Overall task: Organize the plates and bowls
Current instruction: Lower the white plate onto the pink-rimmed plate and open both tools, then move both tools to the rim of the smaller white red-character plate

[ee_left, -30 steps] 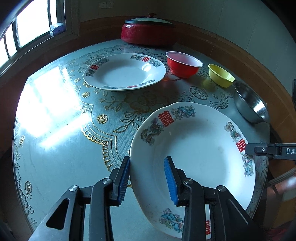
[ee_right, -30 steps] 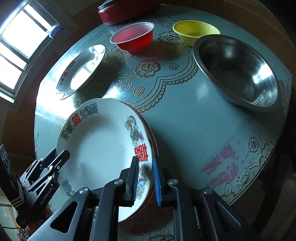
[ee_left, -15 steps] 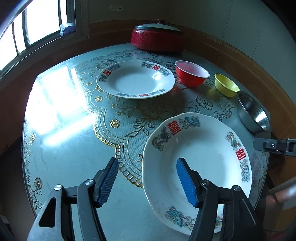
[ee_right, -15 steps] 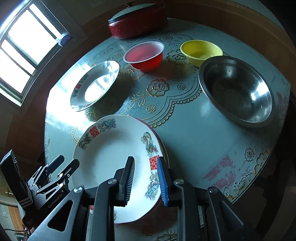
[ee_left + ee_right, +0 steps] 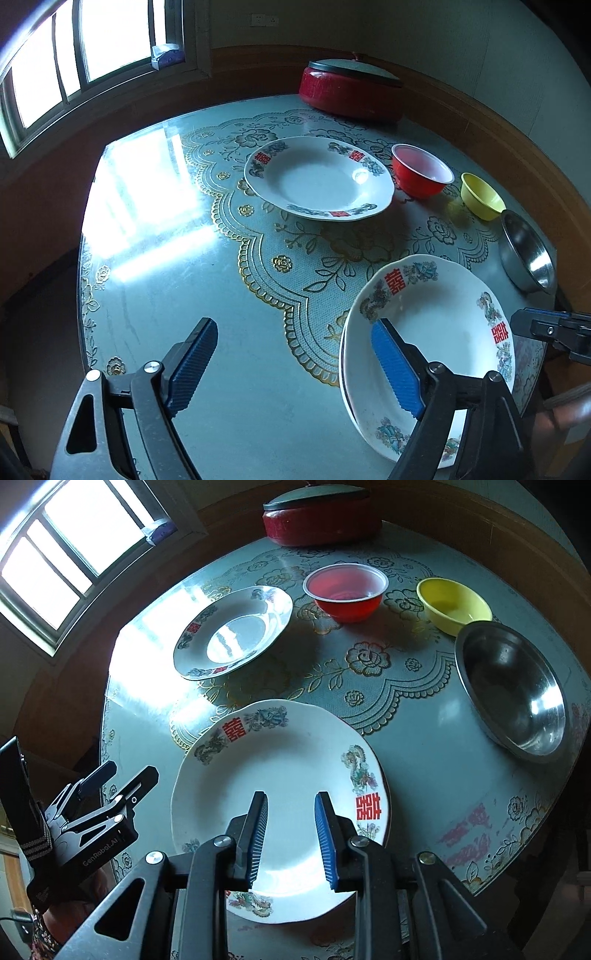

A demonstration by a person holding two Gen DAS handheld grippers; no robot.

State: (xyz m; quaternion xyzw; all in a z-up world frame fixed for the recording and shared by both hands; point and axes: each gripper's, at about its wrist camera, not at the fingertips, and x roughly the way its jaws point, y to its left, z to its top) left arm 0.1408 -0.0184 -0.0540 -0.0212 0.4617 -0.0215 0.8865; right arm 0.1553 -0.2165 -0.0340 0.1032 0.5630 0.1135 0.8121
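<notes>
**Left wrist view: plates stacked at the desk's near edge**

My left tongs [image 5: 291, 363] hang wide apart, holding nothing. The round desk [image 5: 155, 295] wears a glossy floral cloth; window [image 5: 55, 62] glare pools on it. A lone plate [image 5: 319, 179] sits mid-desk, and the stacked plates [image 5: 436, 332] lie under my right finger.

Right wrist view: my right tongs [image 5: 290, 834] gape above the stacked plates [image 5: 280, 775], gripping nothing. Beyond sit the red bowl [image 5: 345, 590], yellow bowl [image 5: 454, 605] and steel bowl [image 5: 511, 690].

bright window [image 5: 55, 66] (left), glossy round table [image 5: 155, 295]
</notes>
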